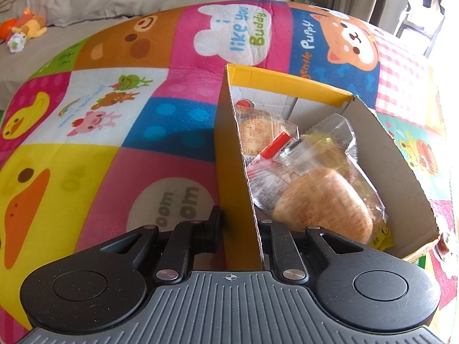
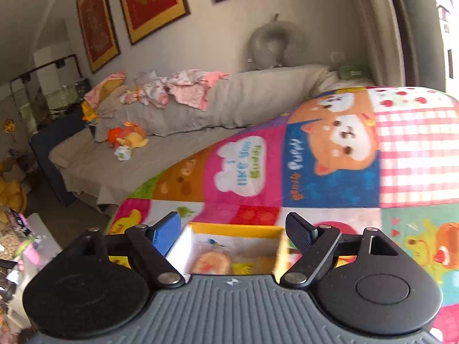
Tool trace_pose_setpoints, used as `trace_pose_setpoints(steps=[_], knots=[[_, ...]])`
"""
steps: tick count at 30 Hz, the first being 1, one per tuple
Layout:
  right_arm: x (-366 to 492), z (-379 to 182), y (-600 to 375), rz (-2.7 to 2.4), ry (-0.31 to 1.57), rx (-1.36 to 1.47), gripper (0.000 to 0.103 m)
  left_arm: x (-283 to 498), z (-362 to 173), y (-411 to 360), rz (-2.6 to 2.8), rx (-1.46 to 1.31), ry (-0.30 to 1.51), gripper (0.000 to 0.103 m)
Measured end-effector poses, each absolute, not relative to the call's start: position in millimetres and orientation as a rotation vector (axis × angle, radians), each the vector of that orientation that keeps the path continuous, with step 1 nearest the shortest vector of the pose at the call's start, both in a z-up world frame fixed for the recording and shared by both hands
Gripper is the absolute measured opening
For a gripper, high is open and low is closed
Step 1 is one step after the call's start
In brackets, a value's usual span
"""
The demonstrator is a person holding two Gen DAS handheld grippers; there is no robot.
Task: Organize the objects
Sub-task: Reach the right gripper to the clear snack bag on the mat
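Your left gripper [image 1: 241, 229] pinched the box wall while your right gripper [image 2: 233, 229] hung spread above the box.

In the left wrist view, a cartoon play mat [image 1: 114, 132] covered the surface, with a grey sofa [image 1: 86, 8] beyond; your jaws were closed on the near wall of the cardboard box [image 1: 229, 149], and wrapped bread packets [image 1: 309, 183] lay inside, just right of the jaws. In the right wrist view, framed red pictures [image 2: 152, 3] hung over the sofa [image 2: 172, 132]; your jaws stood wide apart, holding nothing, with the box [image 2: 235, 230] between and below them.
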State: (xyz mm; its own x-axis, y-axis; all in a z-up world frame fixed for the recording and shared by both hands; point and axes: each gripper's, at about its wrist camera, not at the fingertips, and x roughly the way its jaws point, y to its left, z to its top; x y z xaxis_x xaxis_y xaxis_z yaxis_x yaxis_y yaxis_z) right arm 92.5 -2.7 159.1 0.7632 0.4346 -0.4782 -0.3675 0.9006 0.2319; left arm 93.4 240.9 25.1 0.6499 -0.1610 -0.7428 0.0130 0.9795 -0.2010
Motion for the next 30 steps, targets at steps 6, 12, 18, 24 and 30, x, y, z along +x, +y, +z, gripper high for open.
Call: trace_pose_setpoints(steps=[6,12,18,24,30], knots=[[90.2,127.6,-52.2,0.282,0.634,0.140,0.081,93.0,25.0,241.0,-0.100,-0.184,0.858,0.016],[83.2,92.5,-101.7,0.126,0.723,0.171,0.083,93.0,25.1,241.1,-0.100,-0.183,0.858,0.016],[67.4,66.9,-125.8,-0.002,0.771,0.112,0.085,93.0,25.1,241.1,-0.100,-0.184,0.858,0.016],[51.7,51.0,-121.6,0.072,0.831,0.130,0.085,92.9,25.0,241.1,-0.101,-0.183,0.858,0.016],[33.8,40.0,-62.1,0.252,0.848,-0.132,0.086,93.0,24.7,241.2,-0.100,-0.183,0.858,0.016]])
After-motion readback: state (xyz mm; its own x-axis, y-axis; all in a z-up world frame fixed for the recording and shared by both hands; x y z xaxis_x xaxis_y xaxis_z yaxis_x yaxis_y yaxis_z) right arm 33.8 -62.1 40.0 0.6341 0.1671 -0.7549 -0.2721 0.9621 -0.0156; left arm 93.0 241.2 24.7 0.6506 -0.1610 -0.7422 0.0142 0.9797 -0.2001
